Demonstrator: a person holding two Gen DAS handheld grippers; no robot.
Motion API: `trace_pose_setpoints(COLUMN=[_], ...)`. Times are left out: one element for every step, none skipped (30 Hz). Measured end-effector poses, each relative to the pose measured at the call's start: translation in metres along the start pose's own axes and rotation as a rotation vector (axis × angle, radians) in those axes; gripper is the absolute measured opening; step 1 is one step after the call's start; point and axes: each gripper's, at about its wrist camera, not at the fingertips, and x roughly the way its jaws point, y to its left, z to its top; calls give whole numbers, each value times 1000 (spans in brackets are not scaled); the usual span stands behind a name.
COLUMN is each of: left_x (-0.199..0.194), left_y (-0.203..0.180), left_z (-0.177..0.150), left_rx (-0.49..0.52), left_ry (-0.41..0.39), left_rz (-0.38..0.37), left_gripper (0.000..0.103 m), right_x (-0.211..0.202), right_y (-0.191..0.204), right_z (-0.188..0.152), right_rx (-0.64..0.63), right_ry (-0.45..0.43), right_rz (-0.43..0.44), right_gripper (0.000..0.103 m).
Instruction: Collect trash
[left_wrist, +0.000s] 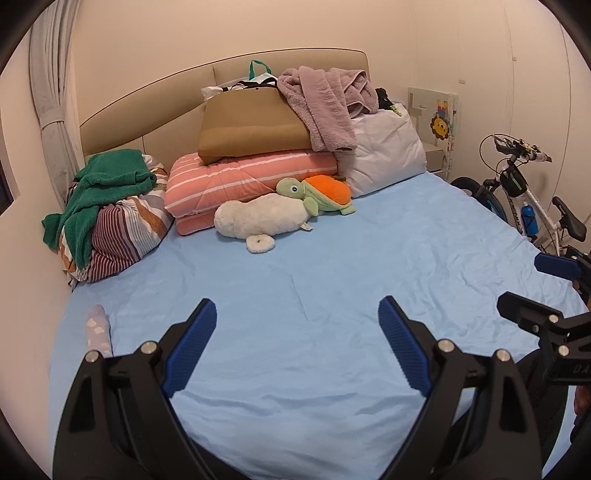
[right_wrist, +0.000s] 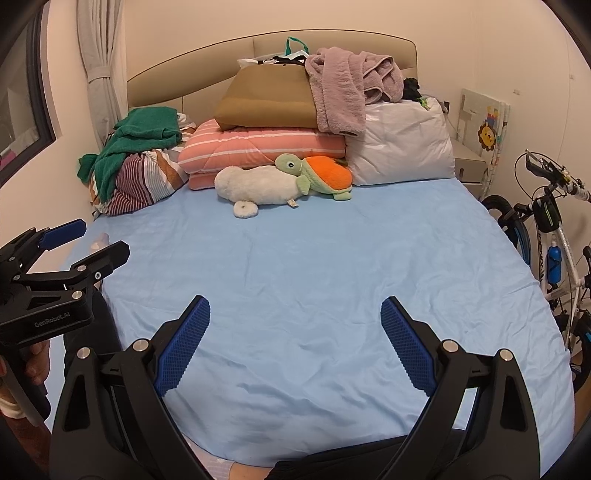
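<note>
Trash seems to be only the small pale lilac crumpled piece w/ white spots (left_wrist: 98, 329), on the blue bed sheet (left_wrist: 295, 266) at its near left edge, long axis running near-to-far. It lies just left of the left gripper (left_wrist: 297, 341), which is nearer; the right gripper (right_wrist: 295, 338) is well apart. Both are spread wide, holding nothing. Right wrist view shows the piece only partly, behind the left gripper.

wide bare blue sheet (right_wrist: 314, 258) ahead, bedding pile (right_wrist: 266, 147) and perhaps a bicycle (right_wrist: 554, 229) at edges
</note>
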Motion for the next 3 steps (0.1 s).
trace_pose_setpoints(left_x=[0,0,-1], left_y=[0,0,0], left_z=[0,0,-1], left_rx=[-1,-3,-4], left_ry=[1,2,1], left_rz=[-1,-3,-6], left_gripper=[89,89,89], right_x=[0,0,0], right_y=[0,0,0], right_z=[0,0,0], right_rx=[1,2,3], right_ry=[0,0,-1], right_rz=[1,1,0], right_gripper=[90,90,90])
